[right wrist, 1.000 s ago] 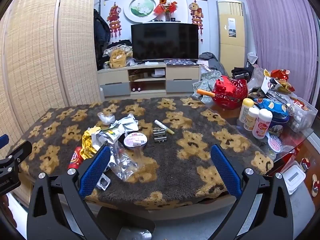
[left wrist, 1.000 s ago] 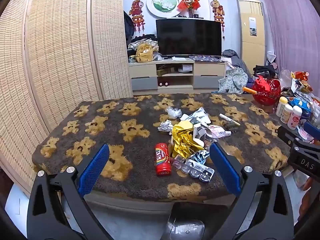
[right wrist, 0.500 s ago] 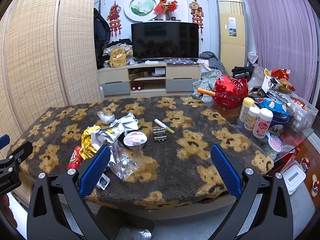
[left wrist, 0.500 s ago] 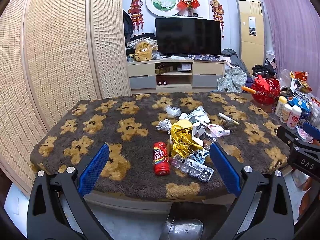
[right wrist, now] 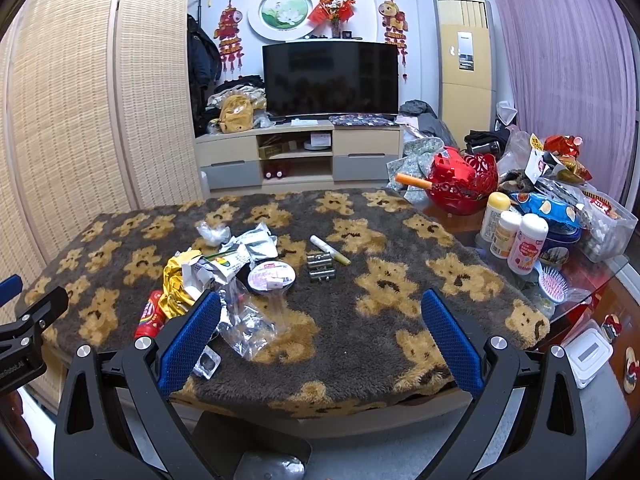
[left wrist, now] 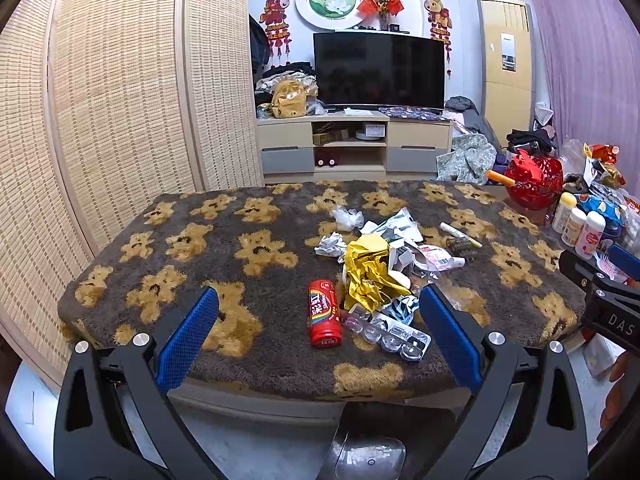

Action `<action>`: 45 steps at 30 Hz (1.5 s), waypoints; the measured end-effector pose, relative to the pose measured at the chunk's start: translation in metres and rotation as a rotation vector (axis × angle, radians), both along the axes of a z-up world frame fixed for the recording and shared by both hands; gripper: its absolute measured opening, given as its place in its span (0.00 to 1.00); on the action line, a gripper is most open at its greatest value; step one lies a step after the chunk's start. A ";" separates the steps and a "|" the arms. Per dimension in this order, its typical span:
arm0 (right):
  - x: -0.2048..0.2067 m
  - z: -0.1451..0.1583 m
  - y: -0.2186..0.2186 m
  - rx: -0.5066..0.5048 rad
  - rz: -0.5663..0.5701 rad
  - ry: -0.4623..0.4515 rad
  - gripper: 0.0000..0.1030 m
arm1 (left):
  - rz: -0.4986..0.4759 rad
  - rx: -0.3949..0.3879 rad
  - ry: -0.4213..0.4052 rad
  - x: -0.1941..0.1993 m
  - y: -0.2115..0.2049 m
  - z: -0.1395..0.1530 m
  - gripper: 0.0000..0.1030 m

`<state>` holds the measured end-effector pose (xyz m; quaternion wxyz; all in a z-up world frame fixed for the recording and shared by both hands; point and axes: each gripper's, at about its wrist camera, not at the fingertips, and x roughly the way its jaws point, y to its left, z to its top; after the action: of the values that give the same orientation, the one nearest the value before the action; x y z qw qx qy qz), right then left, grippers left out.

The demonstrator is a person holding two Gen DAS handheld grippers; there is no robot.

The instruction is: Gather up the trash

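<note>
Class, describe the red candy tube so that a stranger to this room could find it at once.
Start at the brown teddy-bear blanket covering the table, then find the heap of wrappers near its front edge. The candy tube lies flat just left of the crumpled gold foil. It is the only solid red cylinder there, with a rainbow stripe on its label.
</note>
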<state>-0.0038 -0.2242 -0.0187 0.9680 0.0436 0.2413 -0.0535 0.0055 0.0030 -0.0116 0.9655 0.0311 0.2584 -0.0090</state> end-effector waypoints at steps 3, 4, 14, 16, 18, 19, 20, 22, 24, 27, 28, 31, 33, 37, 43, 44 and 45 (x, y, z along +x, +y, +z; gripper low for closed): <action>-0.001 -0.001 0.000 -0.002 0.000 0.004 0.97 | 0.000 0.007 -0.002 0.001 0.000 -0.001 0.92; -0.001 -0.002 0.000 -0.002 -0.001 0.005 0.97 | 0.002 0.009 -0.001 0.001 0.000 -0.001 0.92; 0.004 -0.005 0.001 -0.001 0.004 0.020 0.97 | -0.001 0.011 0.005 0.004 0.000 -0.005 0.92; 0.005 -0.006 0.002 -0.002 0.002 0.025 0.97 | 0.000 0.014 0.007 0.004 0.000 -0.006 0.92; 0.006 -0.005 0.001 0.000 0.001 0.029 0.97 | 0.000 0.015 0.007 0.004 0.000 -0.006 0.92; 0.006 -0.005 0.001 0.000 0.001 0.028 0.97 | -0.001 0.014 0.007 0.004 0.000 -0.006 0.92; 0.005 -0.005 0.001 0.002 0.001 0.027 0.97 | 0.000 0.015 0.006 0.004 0.000 -0.006 0.92; 0.006 -0.006 0.001 -0.001 0.003 0.027 0.97 | 0.002 0.013 0.005 0.004 0.001 -0.006 0.92; 0.006 -0.005 0.001 0.001 0.002 0.028 0.97 | 0.000 0.007 0.007 0.004 0.001 -0.008 0.92; 0.007 -0.005 0.000 0.028 0.016 0.031 0.97 | 0.001 0.012 0.008 0.004 0.002 -0.007 0.92; 0.007 -0.005 -0.001 0.039 0.017 0.029 0.97 | 0.006 0.017 0.007 0.005 0.002 -0.007 0.92; 0.007 -0.004 -0.006 0.064 0.016 0.014 0.97 | 0.007 0.026 0.007 0.006 0.001 -0.009 0.92; 0.009 -0.005 -0.007 0.072 0.009 0.019 0.97 | -0.002 0.017 0.014 0.008 0.001 -0.011 0.92; 0.018 -0.015 -0.008 0.087 0.018 0.060 0.97 | -0.009 0.019 0.044 0.016 0.003 -0.017 0.92; 0.036 -0.042 0.003 0.049 0.081 0.143 0.97 | 0.006 0.026 0.123 0.036 0.012 -0.039 0.92; 0.041 -0.048 0.006 0.056 0.104 0.153 0.97 | 0.007 0.029 0.134 0.038 0.014 -0.043 0.92; 0.043 -0.051 0.007 0.068 0.118 0.157 0.97 | 0.006 0.031 0.144 0.040 0.015 -0.046 0.92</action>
<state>0.0391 -0.2171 -0.0697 0.9456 0.0576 0.3202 0.0087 0.0459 0.0178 -0.0572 0.9439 0.0444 0.3273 -0.0042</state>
